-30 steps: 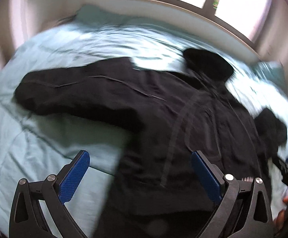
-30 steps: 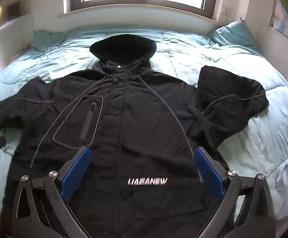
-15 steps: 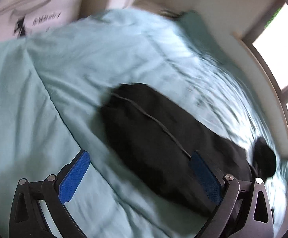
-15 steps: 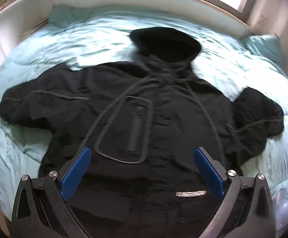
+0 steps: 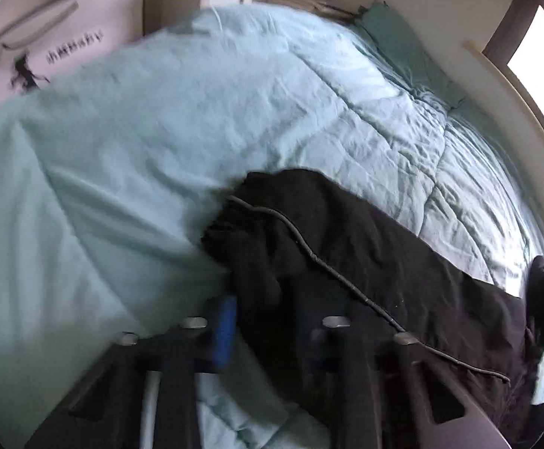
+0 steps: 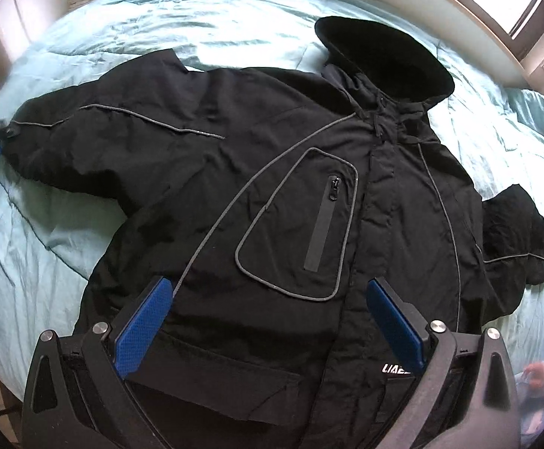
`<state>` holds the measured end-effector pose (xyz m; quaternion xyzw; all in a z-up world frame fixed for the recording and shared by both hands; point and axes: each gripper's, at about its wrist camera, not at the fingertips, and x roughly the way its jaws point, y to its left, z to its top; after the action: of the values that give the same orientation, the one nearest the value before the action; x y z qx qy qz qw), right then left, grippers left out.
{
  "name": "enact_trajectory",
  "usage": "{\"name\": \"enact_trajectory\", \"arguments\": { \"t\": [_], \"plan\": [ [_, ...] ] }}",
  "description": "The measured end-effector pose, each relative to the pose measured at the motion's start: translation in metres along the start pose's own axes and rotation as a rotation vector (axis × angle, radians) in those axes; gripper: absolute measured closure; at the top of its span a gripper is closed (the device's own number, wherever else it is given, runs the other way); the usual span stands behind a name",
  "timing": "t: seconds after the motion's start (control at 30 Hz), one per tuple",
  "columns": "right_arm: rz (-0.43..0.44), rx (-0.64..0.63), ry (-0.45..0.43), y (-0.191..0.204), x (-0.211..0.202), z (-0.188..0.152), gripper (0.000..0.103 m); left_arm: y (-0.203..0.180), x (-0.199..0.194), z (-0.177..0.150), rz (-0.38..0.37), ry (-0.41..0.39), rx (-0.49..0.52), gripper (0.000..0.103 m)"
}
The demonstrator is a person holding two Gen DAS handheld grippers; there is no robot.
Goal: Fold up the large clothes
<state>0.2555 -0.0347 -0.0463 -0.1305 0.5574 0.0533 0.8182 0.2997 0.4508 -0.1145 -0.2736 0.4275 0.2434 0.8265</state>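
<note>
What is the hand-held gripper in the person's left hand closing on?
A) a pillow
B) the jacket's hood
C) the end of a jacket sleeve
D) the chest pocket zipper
C: the left hand-held gripper has just been closing, with the black cuff of the jacket sleeve between its blue pads.

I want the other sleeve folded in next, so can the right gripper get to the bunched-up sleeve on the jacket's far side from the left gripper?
Probably yes: the right gripper is open above the jacket, nothing covering that sleeve.

Jacket (image 6: pixel 272 194) on bed (image 6: pixel 234 11) (hood (image 6: pixel 388 60) windowward)
</note>
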Motion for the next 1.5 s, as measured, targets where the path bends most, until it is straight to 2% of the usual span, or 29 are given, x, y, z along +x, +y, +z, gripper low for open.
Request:
{"name": "enact_trajectory", "arguments": {
  "t": [0.07, 0.13, 0.17, 0.2, 0.27, 0.33, 0.43, 0.53, 0.63, 0.7, 0.87, 1.07, 1.2, 1.33, 1.4, 1.47, 1.5],
  "plan": [
    [-0.004, 0.004, 0.002, -0.003, 0.001, 0.003, 0.000, 0.007, -0.031, 0.001, -0.023, -0.070, -0.040, 0.087],
    [-0.005, 0.009, 0.002, -0.008, 0.001, 0.005, 0.000, 0.018, -0.052, 0.003, 0.039, -0.118, -0.062, 0.087],
    [-0.005, 0.014, 0.001, -0.009, 0.001, 0.006, 0.000, 0.024, -0.053, 0.005, 0.054, -0.107, -0.087, 0.087],
    [-0.003, 0.019, 0.003, -0.011, 0.002, 0.006, 0.000, 0.029, -0.043, 0.006, 0.054, -0.063, -0.107, 0.087],
    [0.007, 0.035, 0.016, -0.017, 0.004, 0.007, 0.000, 0.031, -0.019, 0.003, 0.112, 0.023, -0.092, 0.089],
    [0.021, 0.051, 0.026, -0.023, 0.002, 0.006, 0.000, 0.022, -0.022, -0.004, 0.113, 0.026, -0.051, 0.091],
    [0.027, 0.070, 0.006, -0.038, -0.013, 0.007, 0.000, -0.015, -0.069, -0.013, 0.061, -0.064, 0.051, 0.091],
    [0.047, 0.103, -0.018, -0.060, -0.035, 0.009, 0.000, -0.046, -0.110, -0.024, 0.080, -0.094, 0.104, 0.091],
    [0.084, 0.136, -0.044, -0.081, -0.056, 0.007, 0.000, -0.084, -0.152, -0.039, 0.018, -0.120, 0.138, 0.091],
    [0.088, 0.145, -0.064, -0.093, -0.067, 0.004, 0.000, -0.114, -0.172, -0.051, 0.005, -0.124, 0.191, 0.091],
    [0.097, 0.187, -0.078, -0.128, -0.081, -0.008, 0.000, -0.190, -0.207, -0.066, -0.029, -0.147, 0.326, 0.091],
    [0.100, 0.292, -0.091, -0.178, -0.086, -0.027, 0.000, -0.297, -0.227, -0.102, -0.139, -0.137, 0.489, 0.091],
    [0.085, 0.355, -0.093, -0.208, -0.086, -0.038, 0.000, -0.372, -0.226, -0.150, -0.248, -0.083, 0.635, 0.091],
    [0.039, 0.390, -0.066, -0.228, -0.082, -0.050, 0.000, -0.431, -0.215, -0.211, -0.390, 0.017, 0.768, 0.091],
    [0.005, 0.402, -0.043, -0.236, -0.080, -0.055, 0.000, -0.458, -0.198, -0.248, -0.415, 0.058, 0.857, 0.092],
    [-0.025, 0.410, -0.033, -0.243, -0.081, -0.059, 0.000, -0.469, -0.177, -0.272, -0.407, 0.116, 0.906, 0.092],
    [-0.040, 0.413, -0.028, -0.245, -0.080, -0.060, 0.000, -0.470, -0.160, -0.286, -0.403, 0.185, 0.920, 0.092]
  ]
}}
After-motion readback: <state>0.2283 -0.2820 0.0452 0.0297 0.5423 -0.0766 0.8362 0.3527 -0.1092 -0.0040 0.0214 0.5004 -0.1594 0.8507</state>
